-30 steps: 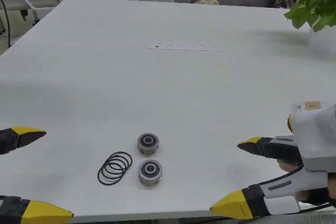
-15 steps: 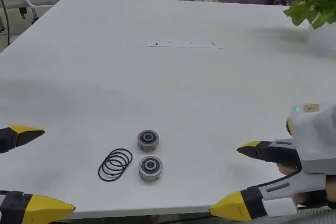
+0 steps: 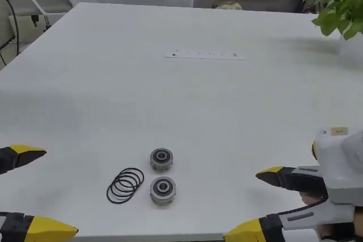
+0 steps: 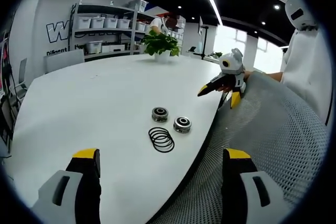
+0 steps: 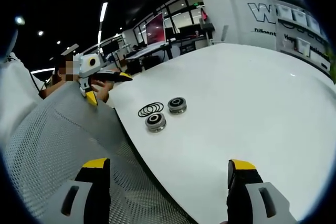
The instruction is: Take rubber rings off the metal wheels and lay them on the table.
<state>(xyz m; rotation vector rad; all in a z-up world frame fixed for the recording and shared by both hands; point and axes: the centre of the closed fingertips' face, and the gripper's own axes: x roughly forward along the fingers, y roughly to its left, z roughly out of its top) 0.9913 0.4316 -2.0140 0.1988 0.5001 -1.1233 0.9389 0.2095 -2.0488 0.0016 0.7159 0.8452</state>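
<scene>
A round grey metal wheel (image 3: 163, 190) and its twin (image 3: 161, 159) sit by the white counter's (image 3: 198, 100) near edge, thin black rubber rings (image 3: 125, 185) piled beside them toward the left edge. The left gripper (image 3: 59, 192) and right gripper (image 3: 241, 205) flank them, fingers (image 3: 51, 229) spread, empty; the right looks marginally nearer.

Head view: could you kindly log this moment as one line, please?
left gripper open | right gripper open | rubber rings on table beside metal wheels
</scene>
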